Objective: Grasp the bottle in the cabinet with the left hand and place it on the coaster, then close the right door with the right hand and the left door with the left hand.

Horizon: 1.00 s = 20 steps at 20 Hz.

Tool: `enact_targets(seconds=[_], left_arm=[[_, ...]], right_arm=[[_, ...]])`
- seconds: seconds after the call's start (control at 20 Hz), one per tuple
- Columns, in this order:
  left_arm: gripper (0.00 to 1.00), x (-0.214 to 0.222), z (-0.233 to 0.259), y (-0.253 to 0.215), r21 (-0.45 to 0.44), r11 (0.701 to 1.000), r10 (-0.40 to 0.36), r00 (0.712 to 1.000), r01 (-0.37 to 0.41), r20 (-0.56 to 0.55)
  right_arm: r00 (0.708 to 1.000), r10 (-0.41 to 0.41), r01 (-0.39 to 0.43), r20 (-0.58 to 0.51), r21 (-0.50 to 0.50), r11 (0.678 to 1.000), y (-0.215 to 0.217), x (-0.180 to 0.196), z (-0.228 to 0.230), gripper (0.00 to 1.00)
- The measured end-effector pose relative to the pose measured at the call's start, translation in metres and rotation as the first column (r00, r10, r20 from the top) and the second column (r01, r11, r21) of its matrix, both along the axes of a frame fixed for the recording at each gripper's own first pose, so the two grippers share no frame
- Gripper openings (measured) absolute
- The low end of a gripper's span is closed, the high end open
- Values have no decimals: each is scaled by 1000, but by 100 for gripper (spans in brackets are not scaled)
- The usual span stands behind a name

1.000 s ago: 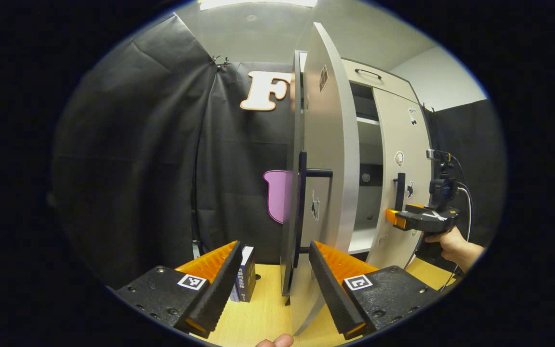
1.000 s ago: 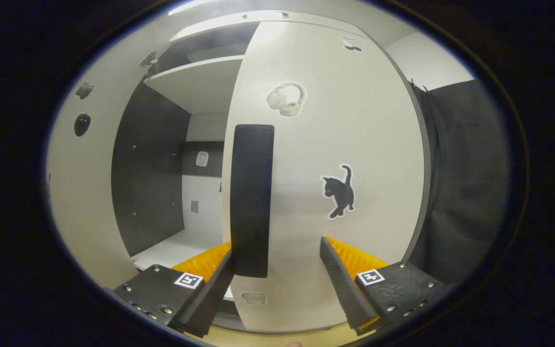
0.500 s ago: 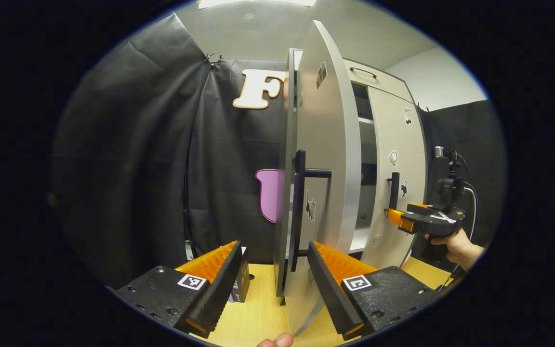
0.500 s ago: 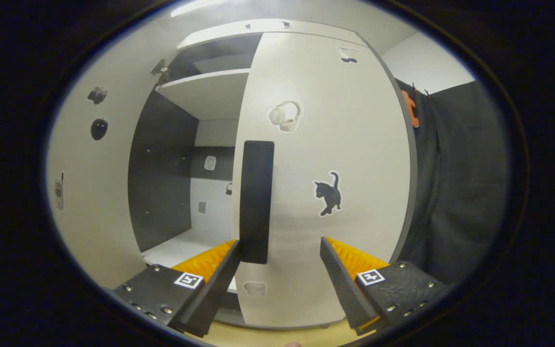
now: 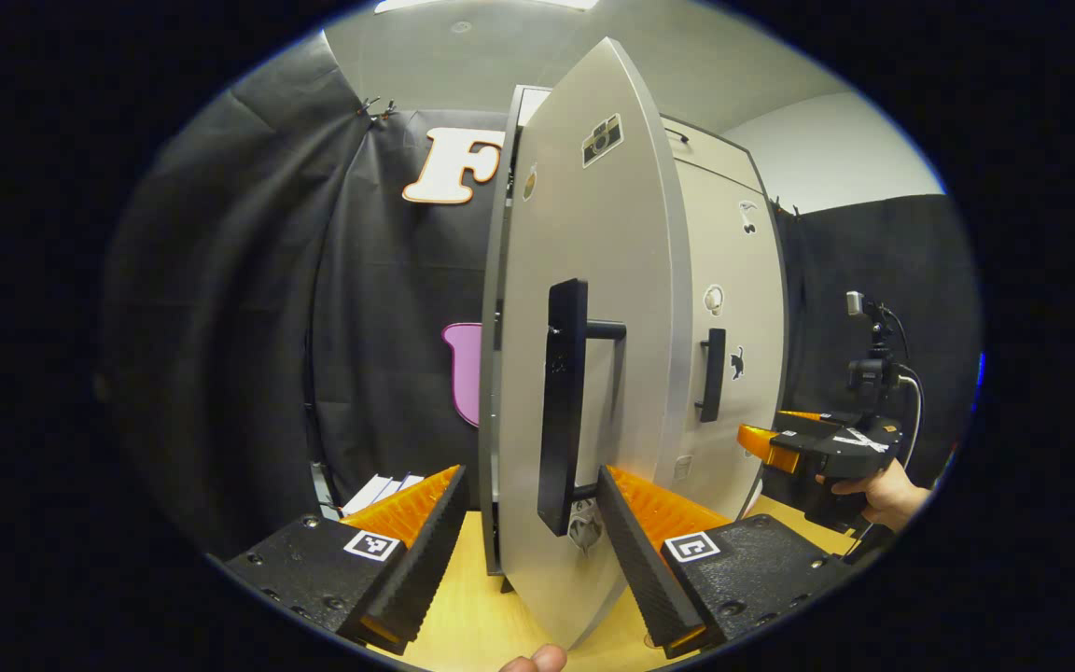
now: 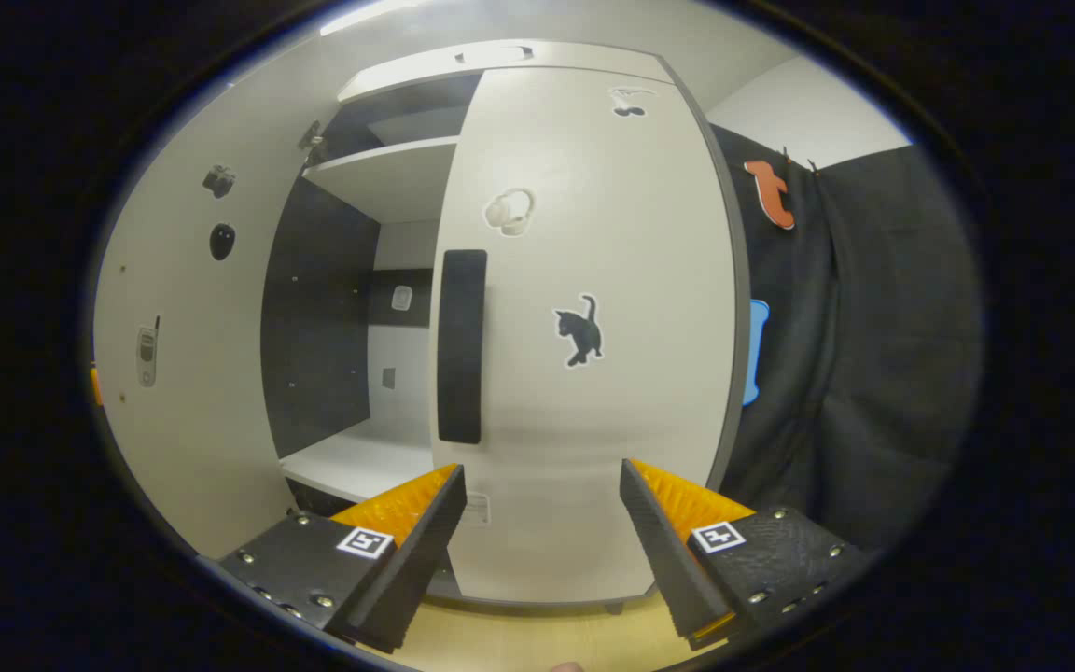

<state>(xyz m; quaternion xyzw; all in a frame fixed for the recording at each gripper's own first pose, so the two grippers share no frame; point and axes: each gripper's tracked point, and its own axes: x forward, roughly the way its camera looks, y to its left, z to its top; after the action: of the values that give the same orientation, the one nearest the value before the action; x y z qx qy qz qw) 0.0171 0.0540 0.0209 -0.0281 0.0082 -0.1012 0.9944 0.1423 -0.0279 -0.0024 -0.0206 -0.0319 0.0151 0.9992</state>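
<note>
The left tool [image 5: 526, 541] is wide open at the bottom of the left gripper view, holding nothing. Between its two fingers [image 5: 425, 551] stands the edge of the left door [image 5: 593, 280], which is swung partly out and fills the middle of the frame. The door's dark upright handle [image 5: 561, 406] sits just above the gap of the tool; I cannot tell whether either finger touches the door. Each finger carries a small square black-and-white marker, not readable as text. A camera sticker [image 5: 601, 140] is near the top of this door, and further small stickers are too small to make out. Below lies the pale wooden counter [image 5: 472, 625], with a few white sheets or booklets [image 5: 379, 490] at lower left beside the left finger.

At the right of the same view, the right tool [image 5: 761, 446] is held in a hand [image 5: 873, 499], a little apart from the right door [image 5: 733, 308].

In the right gripper view, the right tool [image 6: 537, 537] is also wide open and empty at the bottom of the frame. Ahead of it the right door [image 6: 593, 233] looks almost shut, its handle [image 6: 461, 345] above the left finger [image 6: 411, 560]. It bears a headphone sticker [image 6: 509, 210] and a black cat sticker [image 6: 581, 329]. To the left, a gap shows the cabinet [image 6: 351, 355] interior with a shelf [image 6: 388, 173]. No readable writing is visible on any sticker.
</note>
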Motion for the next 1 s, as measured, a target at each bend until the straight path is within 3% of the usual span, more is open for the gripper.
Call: enact_targets(seconds=[0.15, 0.2, 0.35, 0.4, 0.45, 0.55, 0.6, 0.75, 1.0], left_arm=[[92, 4, 0, -15, 10, 1000, -11, 1000, 11, 12], [88, 6, -1, -19, 8, 1000, -14, 1000, 14, 12], [88, 10, -2, -29, -8, 1000, -23, 1000, 23, 16], [83, 13, -1, -33, -14, 999, -29, 999, 29, 19], [88, 14, -1, -37, -18, 999, -35, 999, 36, 16], [88, 18, -1, -45, -29, 999, -38, 999, 38, 18], [84, 20, -2, -48, -31, 999, -31, 999, 32, 21], [93, 29, -4, -57, -29, 999, -27, 999, 28, 33], [94, 48, -6, -81, -35, 998, -52, 998, 53, 28]], right_arm=[[1000, -11, 11, -15, 16, 1000, -15, -5, -5, 100], [1000, -9, 10, -21, 25, 1000, -18, -7, -6, 97], [999, -5, 6, -37, 32, 999, -24, -9, -12, 97], [999, -3, 4, -40, 28, 1000, -25, -9, -13, 100], [999, -1, 2, -45, 23, 1000, -27, -9, -15, 100], [999, 3, -2, -52, 21, 1000, -29, -10, -17, 100], [998, 6, -5, -55, 22, 1000, -31, -10, -18, 100], [998, 1, 0, -58, 23, 1000, -40, -10, -19, 100], [998, -14, 17, -62, 36, 999, -57, -9, -17, 100]])
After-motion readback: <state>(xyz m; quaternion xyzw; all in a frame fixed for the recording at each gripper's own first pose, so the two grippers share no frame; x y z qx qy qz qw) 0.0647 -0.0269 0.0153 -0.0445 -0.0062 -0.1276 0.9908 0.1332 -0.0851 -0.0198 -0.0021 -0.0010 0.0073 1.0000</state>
